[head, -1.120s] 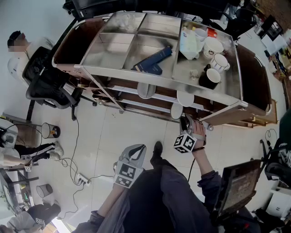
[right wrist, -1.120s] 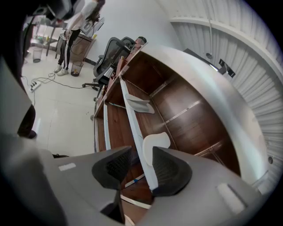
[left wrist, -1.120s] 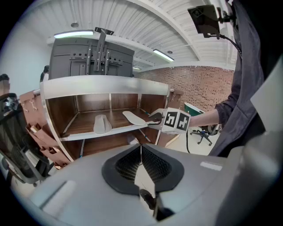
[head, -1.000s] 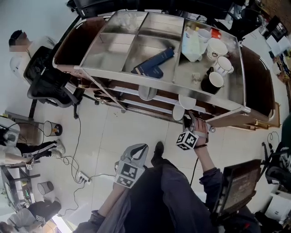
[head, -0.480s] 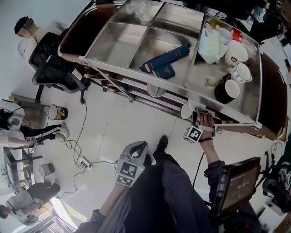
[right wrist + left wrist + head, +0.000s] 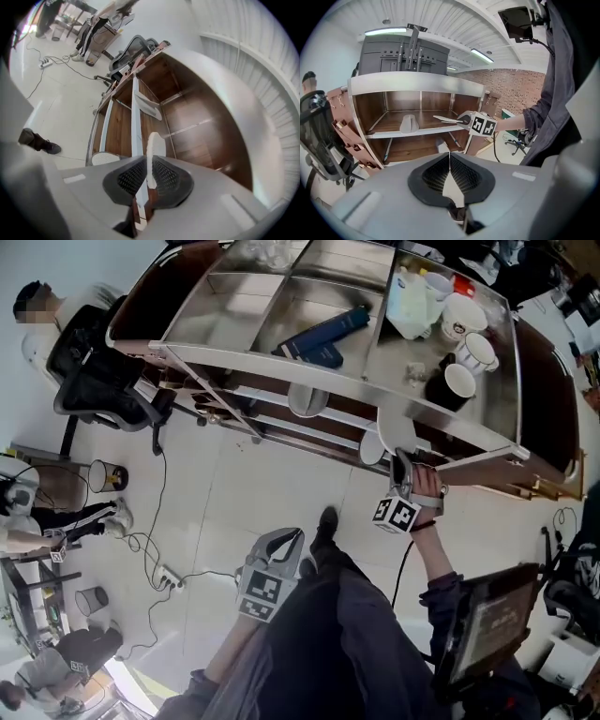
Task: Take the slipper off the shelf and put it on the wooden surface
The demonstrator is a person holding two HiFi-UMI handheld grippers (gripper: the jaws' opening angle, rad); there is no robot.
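Note:
A white slipper [image 6: 151, 157] stands edge-on between my right gripper's [image 6: 144, 180] pads, which are closing and press on its sole. In the left gripper view this slipper [image 6: 447, 120] lies flat over the upper wooden shelf [image 6: 429, 116], held at its heel end by the right gripper [image 6: 465, 120]. From the head view, the right gripper [image 6: 405, 470] reaches under the cabinet's metal top at the right end. A second white slipper [image 6: 408, 123] rests on the same shelf, further left. My left gripper [image 6: 450, 161] is shut and empty, held low above the person's legs [image 6: 286, 542].
The metal top [image 6: 281, 315] carries a blue book [image 6: 323, 334], mugs [image 6: 459, 381] and a jug [image 6: 412, 306]. Another white slipper [image 6: 442, 146] lies on the lower shelf. An office chair [image 6: 98, 385] stands left of the cabinet, with cables on the floor [image 6: 159, 559].
The right gripper has pushed a little further in under the cabinet top at the shelf's right end. The left gripper has stayed where it was.

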